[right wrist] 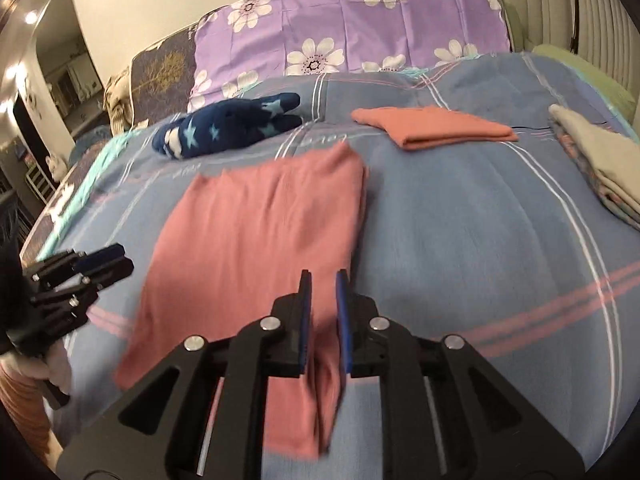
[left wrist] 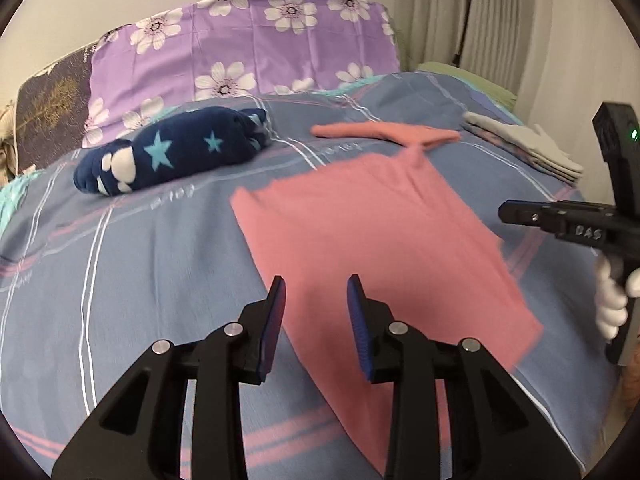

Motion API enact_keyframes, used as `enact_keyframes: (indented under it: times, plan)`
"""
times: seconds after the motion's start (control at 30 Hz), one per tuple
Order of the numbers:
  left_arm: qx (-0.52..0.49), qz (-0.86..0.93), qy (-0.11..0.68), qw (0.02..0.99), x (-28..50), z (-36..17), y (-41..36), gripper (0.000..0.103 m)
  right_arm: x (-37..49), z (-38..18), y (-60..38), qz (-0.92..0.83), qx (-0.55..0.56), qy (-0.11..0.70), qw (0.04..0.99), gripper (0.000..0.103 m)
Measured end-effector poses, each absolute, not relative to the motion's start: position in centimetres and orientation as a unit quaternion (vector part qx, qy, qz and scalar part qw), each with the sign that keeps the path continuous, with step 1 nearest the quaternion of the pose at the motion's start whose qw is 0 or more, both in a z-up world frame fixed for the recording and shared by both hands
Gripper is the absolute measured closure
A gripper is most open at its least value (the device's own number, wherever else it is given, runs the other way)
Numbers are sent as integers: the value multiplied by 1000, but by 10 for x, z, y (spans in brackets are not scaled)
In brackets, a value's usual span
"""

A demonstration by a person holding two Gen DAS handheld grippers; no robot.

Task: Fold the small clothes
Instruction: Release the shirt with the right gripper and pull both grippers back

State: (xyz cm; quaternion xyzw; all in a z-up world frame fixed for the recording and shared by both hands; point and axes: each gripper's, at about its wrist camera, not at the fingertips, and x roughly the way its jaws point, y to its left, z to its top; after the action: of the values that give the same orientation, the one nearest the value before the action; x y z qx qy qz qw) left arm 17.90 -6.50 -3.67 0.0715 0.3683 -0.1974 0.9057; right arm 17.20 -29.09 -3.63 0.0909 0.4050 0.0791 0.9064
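My left gripper (left wrist: 316, 284) stands with its jaws apart and nothing between them, hanging over the near left edge of the pink cloth (left wrist: 368, 240). My right gripper (right wrist: 324, 278) has its jaws narrowly parted and grips nothing, above the cloth's near right corner. The cloth lies flat, folded lengthwise, on the blue striped bedspread (right wrist: 480, 220). Beyond it sits a small folded pink piece (right wrist: 436, 126), a navy star-print bundle (left wrist: 172, 152) to the left, and a stack of pale folded clothes (right wrist: 600, 156) to the right.

pink cloth (right wrist: 256, 248) motion-blurred, near end hidden under gripper (right wrist: 323, 280)
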Motion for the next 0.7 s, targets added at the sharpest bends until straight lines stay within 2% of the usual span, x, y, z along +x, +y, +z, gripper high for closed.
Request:
enact_keyframes:
  times: [0.2,0.27,0.33,0.37,0.43,0.7]
  plan:
    - [34,-165,403,899,235,-64,-66,69,228,-36,-262,135,68,416,897,89]
    - [30,-158,401,902,239,-74,-65,61,241,-47,-254,132,30,422,897,82]
    - [25,-161,399,902,238,-85,-64,58,255,-75,-257,44,-34,428,902,86]
    - [14,-166,399,902,239,-84,-61,55,254,-85,-261,47,-32,418,907,81]
    - [-15,-172,405,898,242,-85,-52,51,250,-86,-278,67,16,408,910,81]
    - [-58,-188,410,891,245,-88,-43,50,236,-68,-277,50,11,391,919,81]
